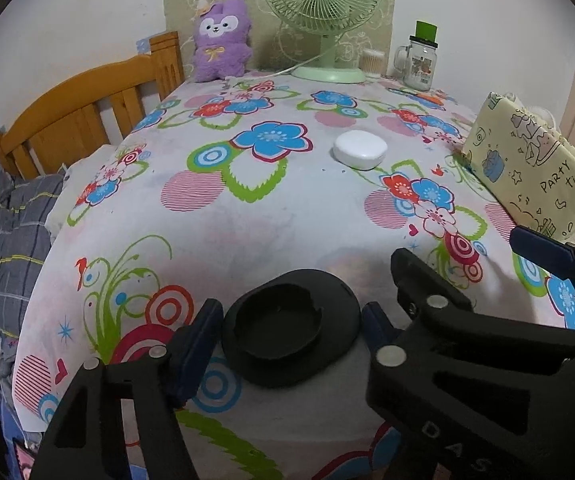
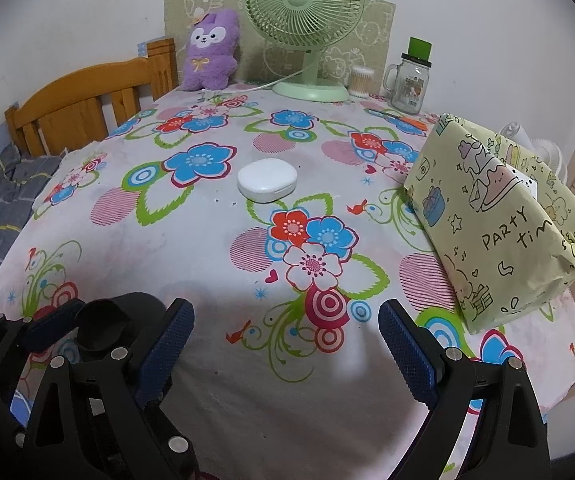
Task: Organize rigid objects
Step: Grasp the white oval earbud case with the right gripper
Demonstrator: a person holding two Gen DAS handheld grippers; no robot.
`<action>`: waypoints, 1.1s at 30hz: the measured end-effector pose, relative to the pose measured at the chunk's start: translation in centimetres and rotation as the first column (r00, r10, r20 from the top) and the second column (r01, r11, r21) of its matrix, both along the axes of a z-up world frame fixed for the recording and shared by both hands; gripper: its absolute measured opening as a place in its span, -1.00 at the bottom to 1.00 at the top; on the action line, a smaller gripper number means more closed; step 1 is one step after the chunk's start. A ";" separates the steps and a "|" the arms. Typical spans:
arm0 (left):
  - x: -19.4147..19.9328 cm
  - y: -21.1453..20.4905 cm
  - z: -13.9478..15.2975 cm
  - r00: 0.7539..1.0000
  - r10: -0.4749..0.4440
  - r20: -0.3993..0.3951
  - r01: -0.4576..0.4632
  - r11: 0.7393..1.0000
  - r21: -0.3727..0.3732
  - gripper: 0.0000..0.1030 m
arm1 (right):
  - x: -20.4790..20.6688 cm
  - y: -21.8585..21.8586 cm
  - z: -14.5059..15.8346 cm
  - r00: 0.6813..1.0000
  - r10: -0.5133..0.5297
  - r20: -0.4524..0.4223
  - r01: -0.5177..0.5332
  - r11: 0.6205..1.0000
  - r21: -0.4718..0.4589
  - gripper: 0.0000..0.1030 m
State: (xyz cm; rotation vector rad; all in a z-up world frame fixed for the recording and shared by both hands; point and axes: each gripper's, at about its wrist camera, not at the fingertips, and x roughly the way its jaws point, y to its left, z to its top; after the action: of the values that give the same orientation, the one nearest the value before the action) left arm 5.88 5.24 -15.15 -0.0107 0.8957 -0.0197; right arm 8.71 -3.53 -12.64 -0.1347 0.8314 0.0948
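A black round lid-like object [image 1: 291,332] sits between the blue pads of my left gripper [image 1: 293,336], which is shut on it, low over the flowered cloth. It also shows in the right wrist view [image 2: 105,326], at the far left. My right gripper [image 2: 285,340] is open and empty above the cloth, to the right of the left one; one of its fingers [image 1: 543,252] shows in the left wrist view. A white rounded case [image 2: 266,180] lies mid-table, also in the left wrist view [image 1: 360,150].
A box wrapped in yellow-green "party time" paper [image 2: 499,224] stands at the right edge. At the back stand a green fan [image 2: 305,20], a purple plush [image 2: 209,50], a glass jar mug [image 2: 409,80] and a cotton-swab tub [image 2: 361,80]. A wooden bed frame [image 2: 83,108] is left.
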 end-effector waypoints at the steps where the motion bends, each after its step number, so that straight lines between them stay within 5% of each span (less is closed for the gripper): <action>1: 0.1 0.0 0.0 1.000 -0.001 0.000 0.001 1.000 -0.001 0.42 | 0.0 0.0 0.0 1.000 0.001 0.000 -0.001 1.000 -0.002 0.85; 33: 7.7 -0.5 0.9 1.000 -0.003 0.004 0.003 1.000 0.025 0.42 | 8.0 0.5 0.4 0.999 0.042 0.027 -0.042 0.999 0.018 0.85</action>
State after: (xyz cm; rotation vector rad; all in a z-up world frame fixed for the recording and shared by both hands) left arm 13.54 4.74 -14.27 0.0143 0.8915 -0.0116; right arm 16.73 -3.02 -12.24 -0.1353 0.8012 0.1401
